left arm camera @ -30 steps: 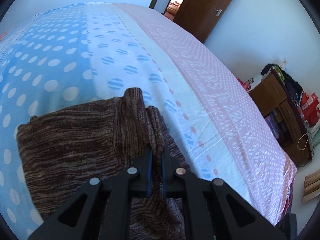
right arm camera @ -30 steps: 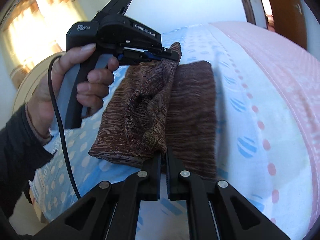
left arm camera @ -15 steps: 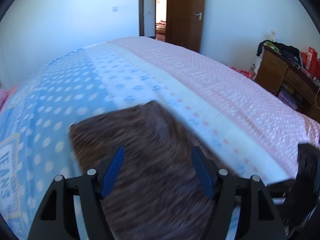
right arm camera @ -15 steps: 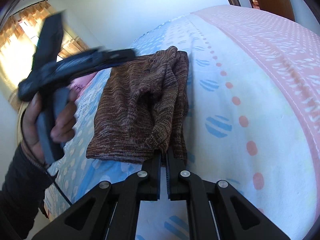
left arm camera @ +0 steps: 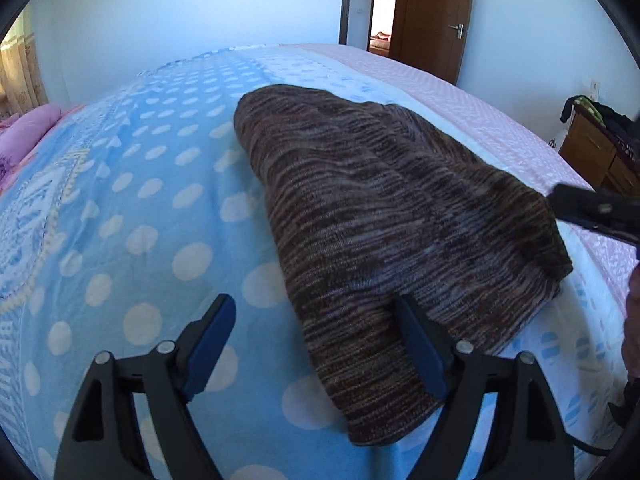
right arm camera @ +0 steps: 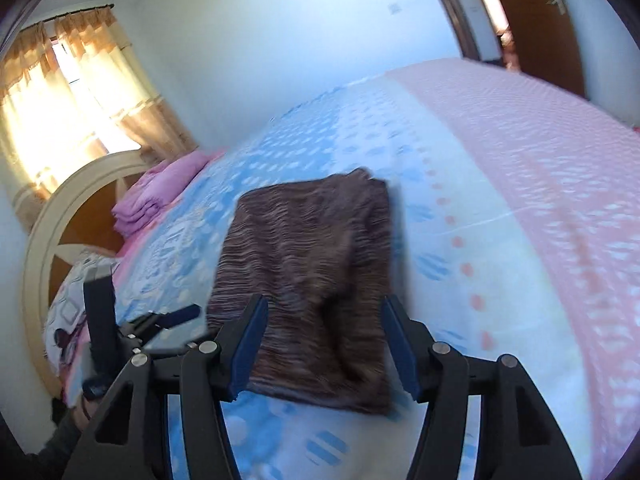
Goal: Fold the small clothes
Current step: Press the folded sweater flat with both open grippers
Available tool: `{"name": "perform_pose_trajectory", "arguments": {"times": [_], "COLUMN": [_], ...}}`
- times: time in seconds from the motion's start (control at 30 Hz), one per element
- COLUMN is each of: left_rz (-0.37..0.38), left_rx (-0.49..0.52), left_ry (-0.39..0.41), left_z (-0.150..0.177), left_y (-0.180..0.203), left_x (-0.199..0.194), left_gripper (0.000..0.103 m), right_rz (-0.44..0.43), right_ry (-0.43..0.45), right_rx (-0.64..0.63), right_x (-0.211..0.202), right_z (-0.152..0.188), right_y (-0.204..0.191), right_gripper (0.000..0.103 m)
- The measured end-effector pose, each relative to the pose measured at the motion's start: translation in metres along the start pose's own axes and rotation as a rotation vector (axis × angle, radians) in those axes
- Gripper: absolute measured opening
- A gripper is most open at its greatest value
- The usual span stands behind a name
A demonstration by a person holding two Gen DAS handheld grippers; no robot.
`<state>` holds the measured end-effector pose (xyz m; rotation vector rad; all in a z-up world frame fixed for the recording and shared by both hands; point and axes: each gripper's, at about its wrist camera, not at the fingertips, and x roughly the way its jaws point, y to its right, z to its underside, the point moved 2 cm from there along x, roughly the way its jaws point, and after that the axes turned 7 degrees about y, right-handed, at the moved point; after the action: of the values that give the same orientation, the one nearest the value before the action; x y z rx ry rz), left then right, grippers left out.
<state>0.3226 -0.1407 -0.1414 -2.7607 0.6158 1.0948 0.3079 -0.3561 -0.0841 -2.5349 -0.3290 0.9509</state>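
A brown striped knit garment [left arm camera: 384, 216] lies folded flat on the blue polka-dot bedspread [left arm camera: 132, 208]. It also shows in the right wrist view [right arm camera: 316, 276], blurred. My left gripper [left arm camera: 316, 320] is open and empty at the garment's near left edge, its right finger over the cloth. My right gripper [right arm camera: 324, 340] is open and empty just above the garment's near edge. The right gripper shows at the right rim of the left wrist view [left arm camera: 592, 212]. The left gripper shows low left in the right wrist view [right arm camera: 152, 324].
The bed has a pink patterned strip [right arm camera: 560, 184] along its right side. Folded pink bedding [right arm camera: 152, 200] and a round headboard [right arm camera: 52, 216] stand at the left. A wooden door [left arm camera: 436, 16] and a wooden cabinet [left arm camera: 596, 152] are beyond the bed.
Both grippers have let go of the garment and opened. The raised fold has dropped, and the garment now lies flat. Both grippers have pulled back from it.
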Motion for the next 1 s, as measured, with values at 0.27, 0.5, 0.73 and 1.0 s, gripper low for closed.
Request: {"name": "perform_pose_trajectory", "arguments": {"times": [0.27,0.5,0.73,1.0], "left_rz": [0.075,0.088,0.099,0.087], "left_rx": [-0.07,-0.095,-0.088,-0.063], "left_ry": [-0.017,-0.03,-0.023,-0.025], "left_z": [0.008,0.01,0.013,0.013], "left_y": [-0.012,-0.014,-0.012,-0.008], "left_x": [0.005,0.008,0.007,0.004], "left_gripper": [0.095,0.099,0.102,0.103], "right_rz": [0.115,0.039,0.054,0.12], "right_ry": [-0.066,0.022,-0.059,-0.119], "right_rx": [0.038,0.04,0.007,-0.026], "right_x": [0.008,-0.003,0.053,0.088], "right_z": [0.027,0.002,-0.047,-0.049], "right_y": [0.032,0.03,0.031,0.047], "right_gripper": [0.003,0.036,0.052,0.005]}}
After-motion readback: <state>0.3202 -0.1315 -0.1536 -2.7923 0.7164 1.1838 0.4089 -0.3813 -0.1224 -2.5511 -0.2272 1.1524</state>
